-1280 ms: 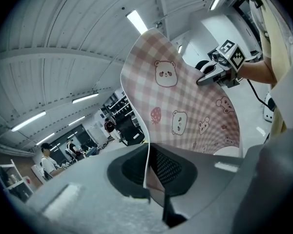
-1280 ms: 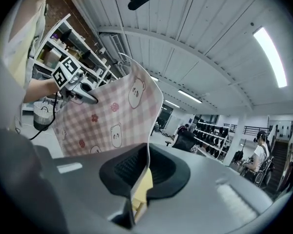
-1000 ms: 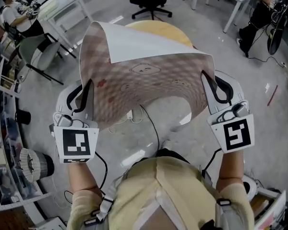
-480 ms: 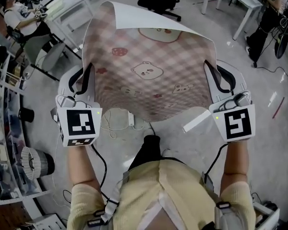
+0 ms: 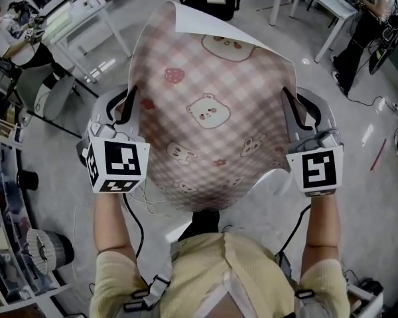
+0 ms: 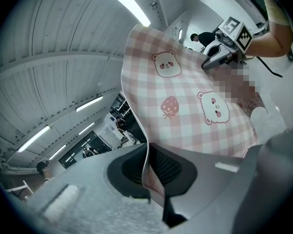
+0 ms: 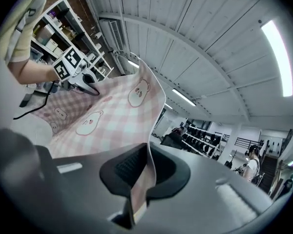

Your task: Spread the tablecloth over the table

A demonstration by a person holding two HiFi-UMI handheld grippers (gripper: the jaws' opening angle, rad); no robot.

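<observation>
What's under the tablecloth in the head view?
The tablecloth, clamped in the left gripper and right gripper, hides whatever lies beneath; only grey floor shows past its edges, no table.

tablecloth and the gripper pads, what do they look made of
Tablecloth: probably thin vinyl or coated fabric, matte; pink check print, plain white back, holds a stiff curl. Pads: dark, likely rubber, fine gridded texture.

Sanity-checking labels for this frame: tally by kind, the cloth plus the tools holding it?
tablecloth: 1
grippers: 2 (left gripper, right gripper, each shut on the tablecloth)
Total: 3
</observation>
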